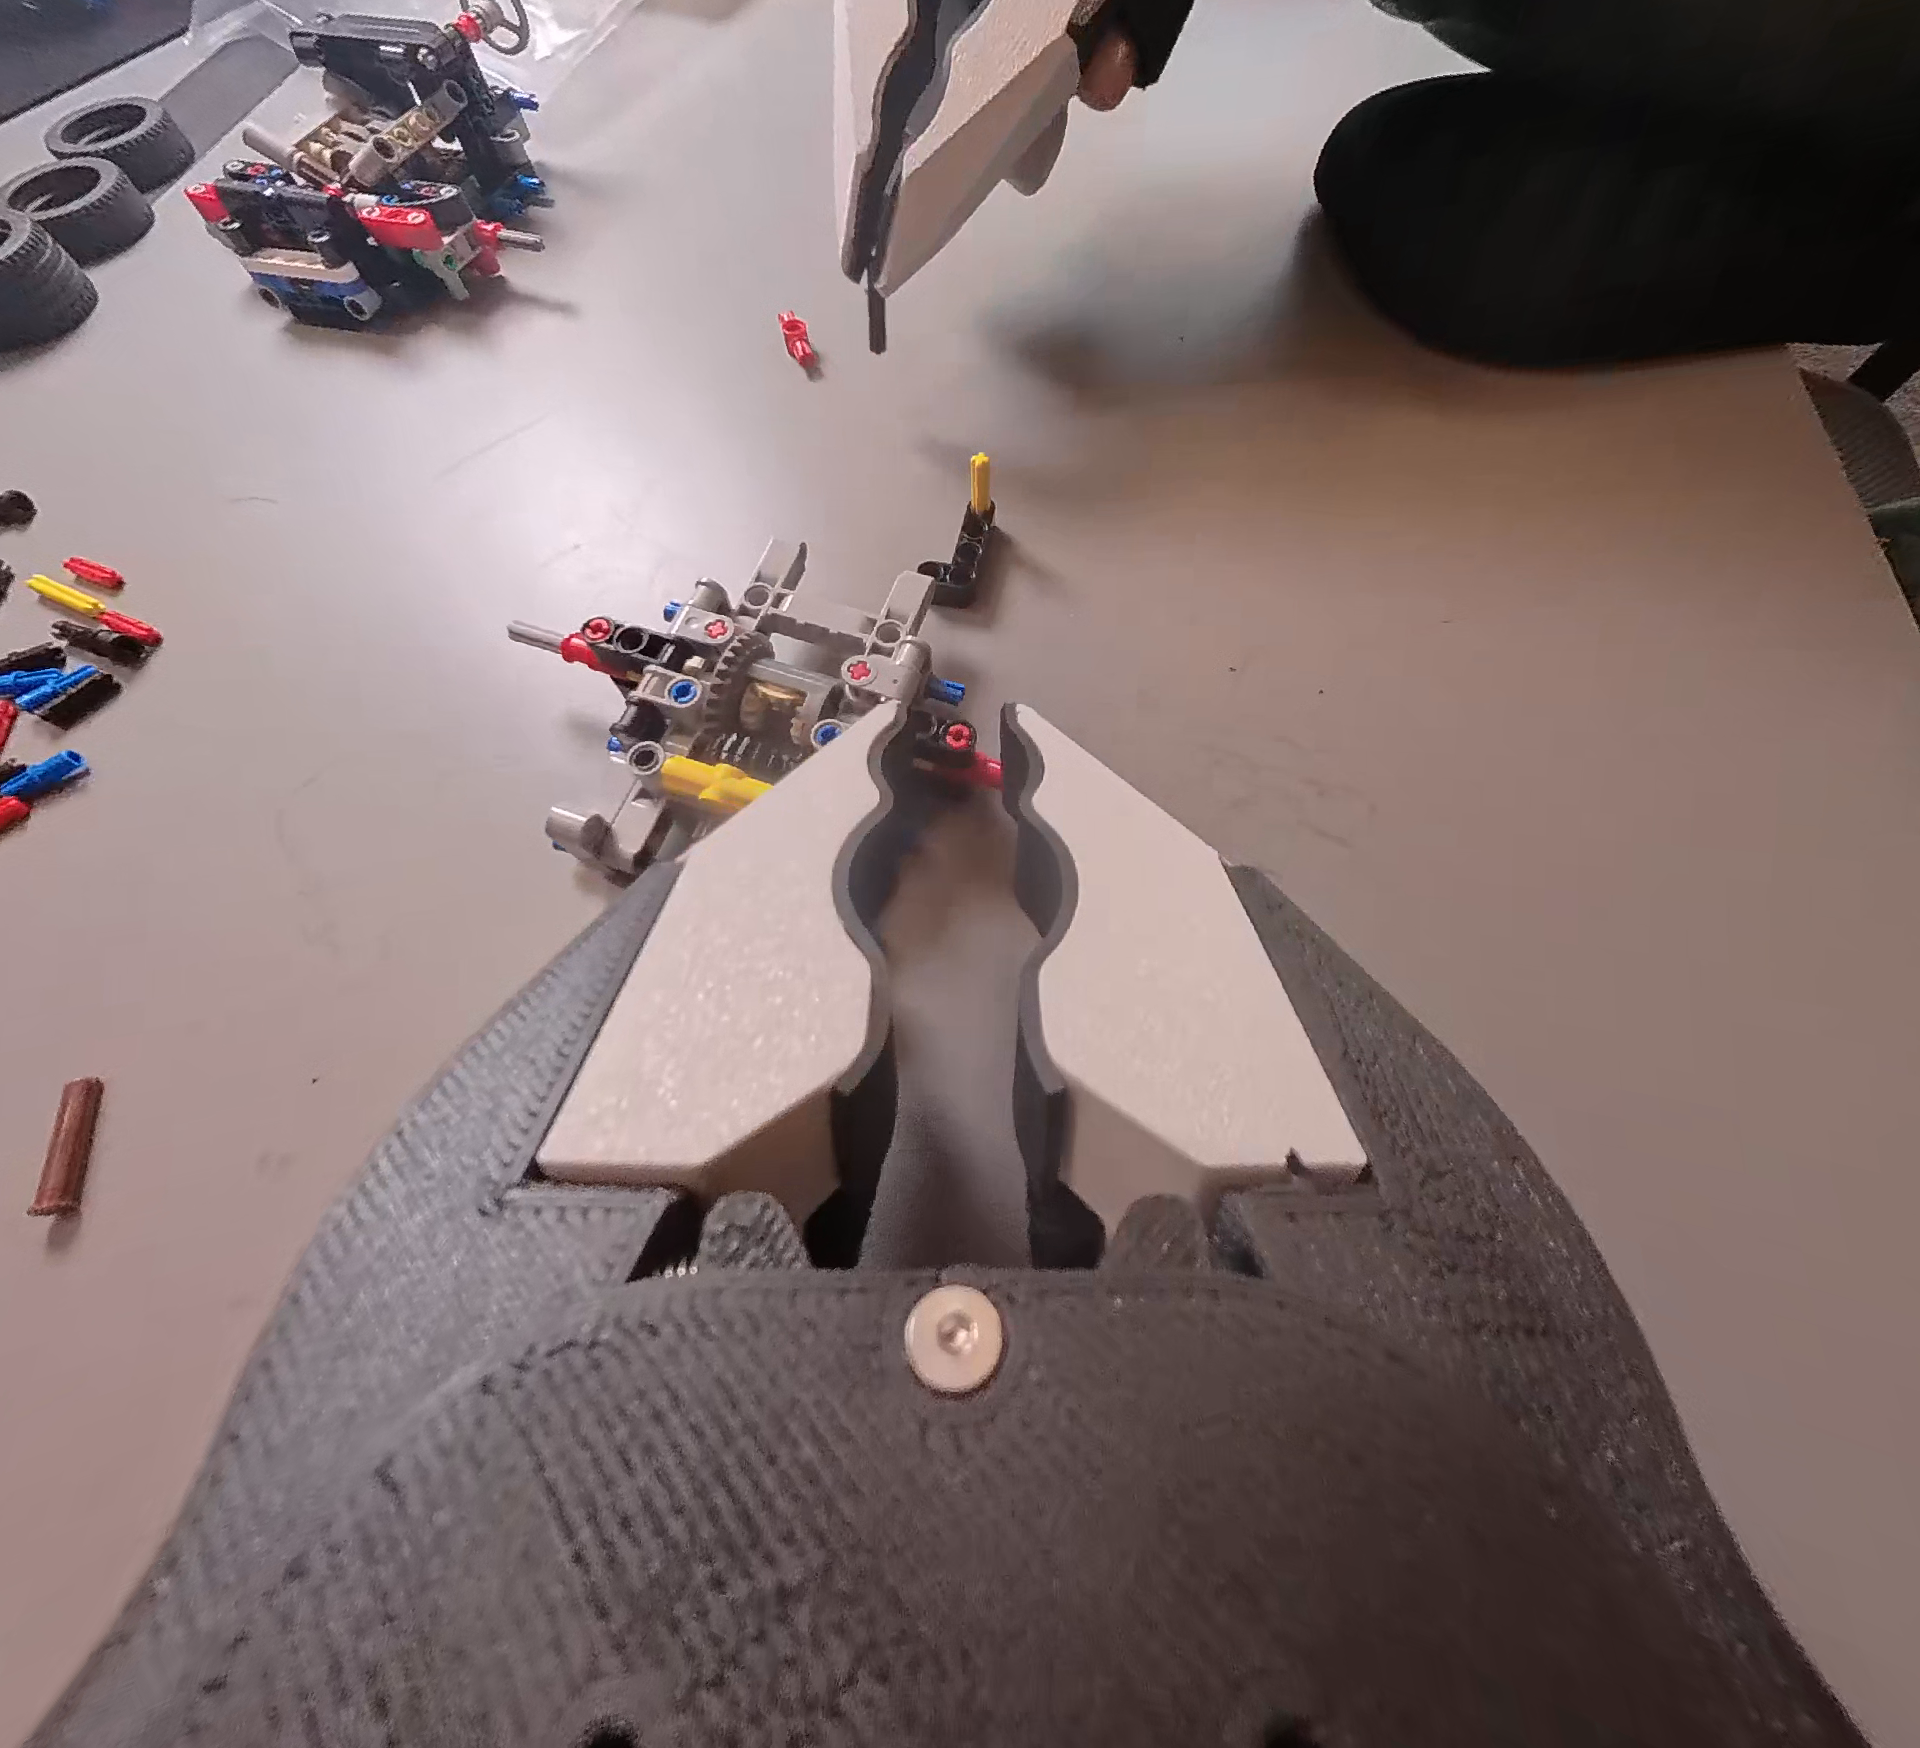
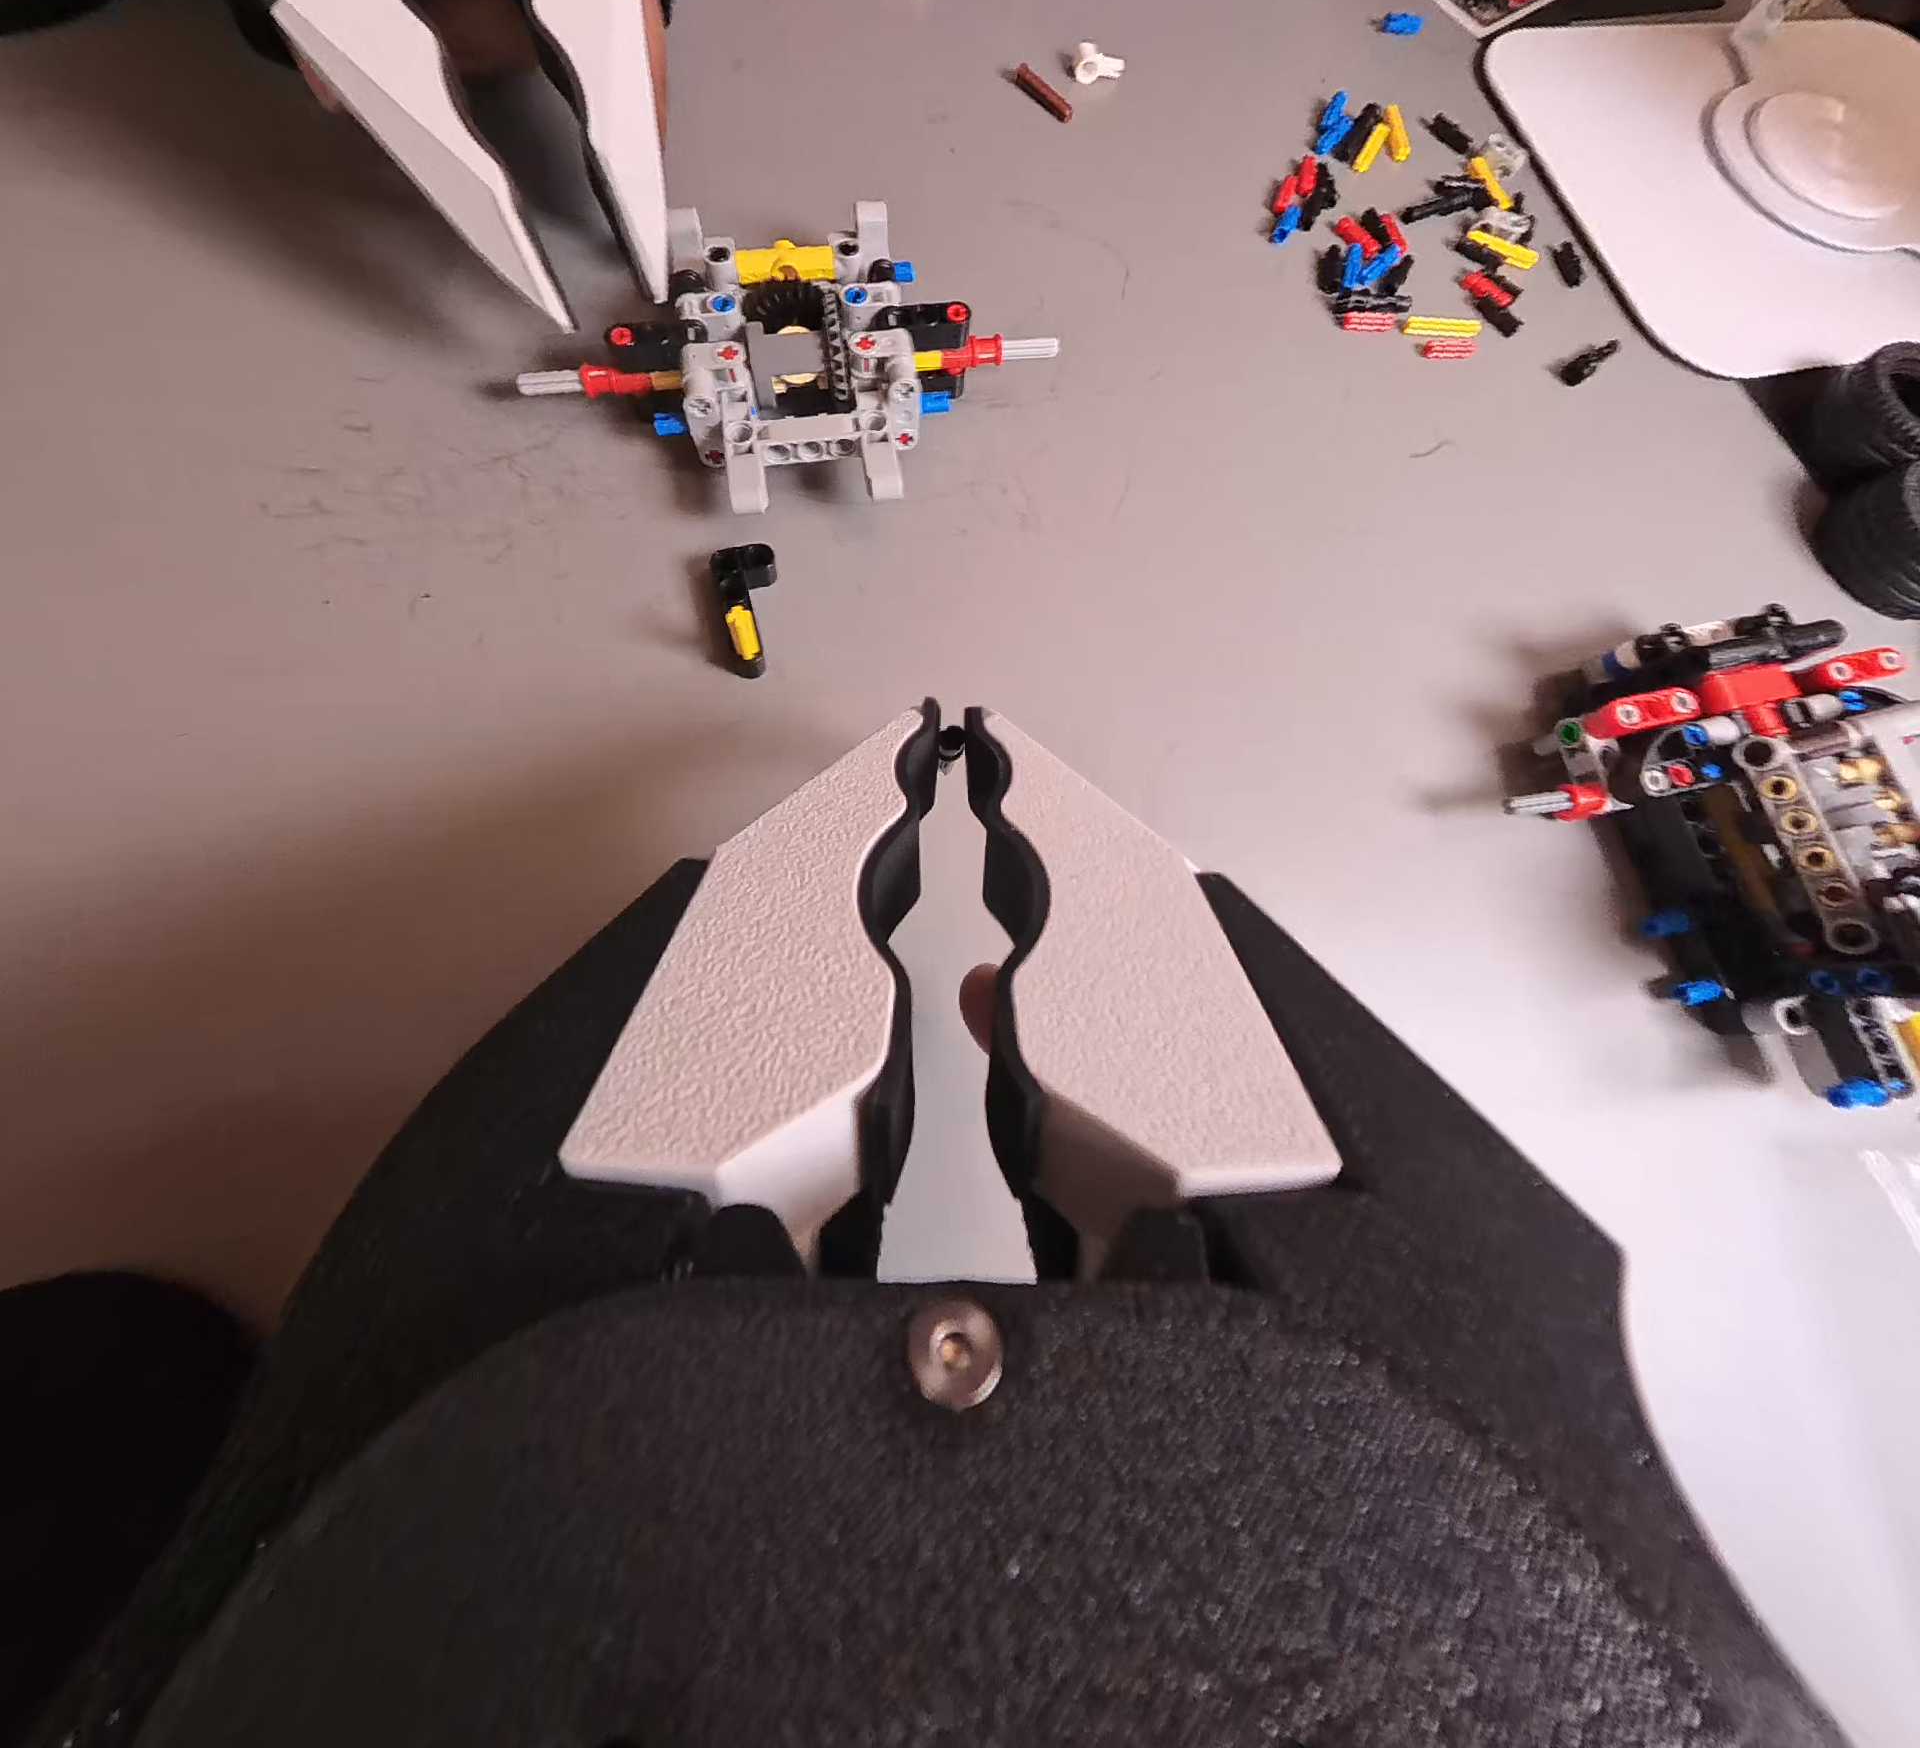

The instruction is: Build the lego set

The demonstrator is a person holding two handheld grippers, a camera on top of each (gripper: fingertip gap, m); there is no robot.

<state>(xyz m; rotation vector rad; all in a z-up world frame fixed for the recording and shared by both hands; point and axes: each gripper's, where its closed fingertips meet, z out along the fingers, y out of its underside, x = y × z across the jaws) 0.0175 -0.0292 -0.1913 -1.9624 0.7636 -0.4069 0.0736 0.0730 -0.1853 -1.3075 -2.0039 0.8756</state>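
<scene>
Pinching a small black pin at the very tips, right gripper nearly closed, both dark pads pressed on it; seen from the left wrist view, pin hangs end-down below the tips, clear above the grey table. Looks light, stiff, smooth plastic; held by one end only, so likely to pivot or slip if knocked. Better hold probably mid-length, across the shaft.

Landmark: grey geared assembly, flat on table. Black L-shaped beam with yellow axle just beside it, on the side toward the right gripper. Left gripper at its opposite edge, fingers narrowly apart around a black-and-red end piece; contact of pads not clear, nothing lifted. Assembly looks rigid but made of press-fit parts, protruding axles probably weak points; frame beams the safer hold.

Loose pile of coloured pins well off to one side of assembly; larger black and red chassis farther away; black tyres past that.
</scene>
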